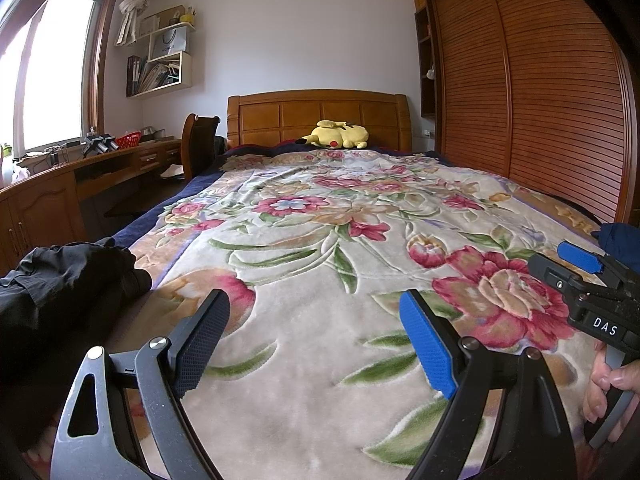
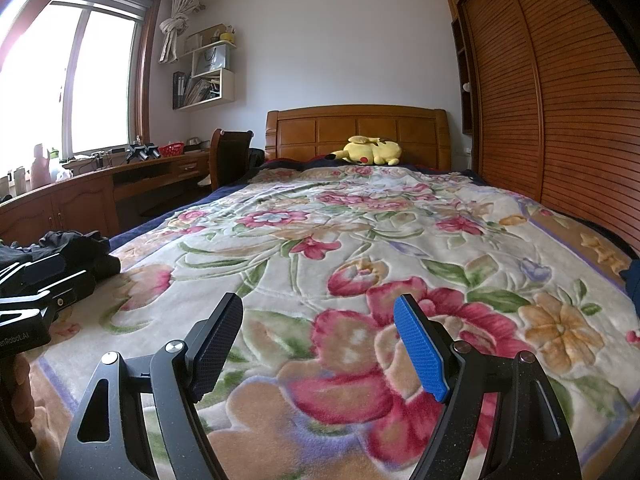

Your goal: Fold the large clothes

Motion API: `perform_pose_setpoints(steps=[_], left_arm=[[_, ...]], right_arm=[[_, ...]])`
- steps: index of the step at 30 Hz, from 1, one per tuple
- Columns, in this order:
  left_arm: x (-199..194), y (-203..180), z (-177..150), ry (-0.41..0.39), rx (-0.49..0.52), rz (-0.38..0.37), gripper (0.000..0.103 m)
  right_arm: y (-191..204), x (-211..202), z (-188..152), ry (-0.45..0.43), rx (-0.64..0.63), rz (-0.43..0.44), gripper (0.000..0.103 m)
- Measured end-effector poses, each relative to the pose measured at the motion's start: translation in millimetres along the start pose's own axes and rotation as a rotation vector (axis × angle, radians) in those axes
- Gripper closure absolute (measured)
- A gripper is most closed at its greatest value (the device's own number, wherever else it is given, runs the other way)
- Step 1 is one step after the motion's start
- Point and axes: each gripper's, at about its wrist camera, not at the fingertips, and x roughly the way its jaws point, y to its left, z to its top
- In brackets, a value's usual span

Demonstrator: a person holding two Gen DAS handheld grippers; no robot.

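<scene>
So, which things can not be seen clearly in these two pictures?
- Black garment: left wrist view, cut off by the left edge; its type is unclear.
- Dark blue cloth: left wrist view, cut by the right edge, partly behind the right gripper.
- Desk items: right wrist view, too small.

- Blanket (image 1: pixel 304 248): cream, with red, pink and peach flowers, green leaves, navy border.
- Clothes (image 1: pixel 68 276): black.
- Plush toy (image 2: pixel 370 151): yellow, red cheek.
- Headboard (image 1: pixel 320 118): orange-brown wood.
- Wardrobe (image 2: pixel 560 112): reddish-brown slats.
- Basket (image 1: pixel 129 140): red.
</scene>
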Motion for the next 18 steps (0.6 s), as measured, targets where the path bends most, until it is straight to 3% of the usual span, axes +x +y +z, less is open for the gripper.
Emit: perform_pose_setpoints(steps=[18], left_arm=[[-0.1,-1.4,-0.6,-0.001,0.001,0.000,0.016]], right_arm=[[0.4,-0.5,1.2,0.001,0.002,-0.017,0.023]])
